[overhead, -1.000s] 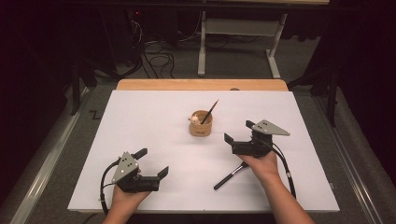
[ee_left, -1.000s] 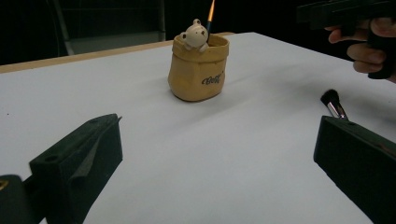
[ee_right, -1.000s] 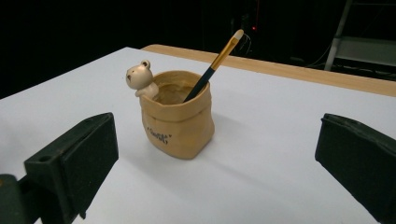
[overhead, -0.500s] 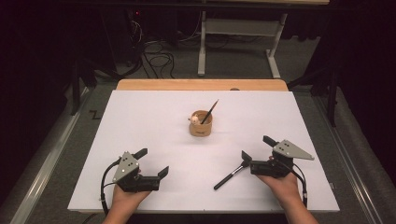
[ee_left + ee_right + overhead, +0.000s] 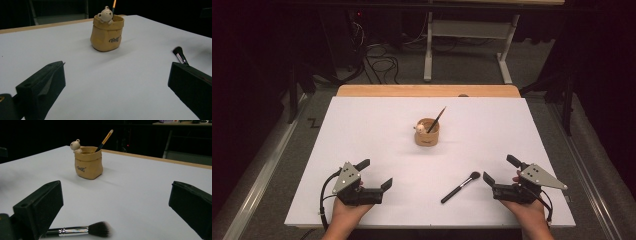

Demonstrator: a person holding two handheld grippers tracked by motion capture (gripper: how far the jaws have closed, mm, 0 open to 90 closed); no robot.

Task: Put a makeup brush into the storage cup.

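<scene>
Makeup brush lies flat on the white table, between the left gripper, jaws apart and empty, and the right gripper, jaws apart, just beside it, with the pouch-shaped holder beyond.

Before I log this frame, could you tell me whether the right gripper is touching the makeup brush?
Apart. In the high view, bare white table separates the right gripper from the makeup brush, whose bristle end lies nearest it.
</scene>
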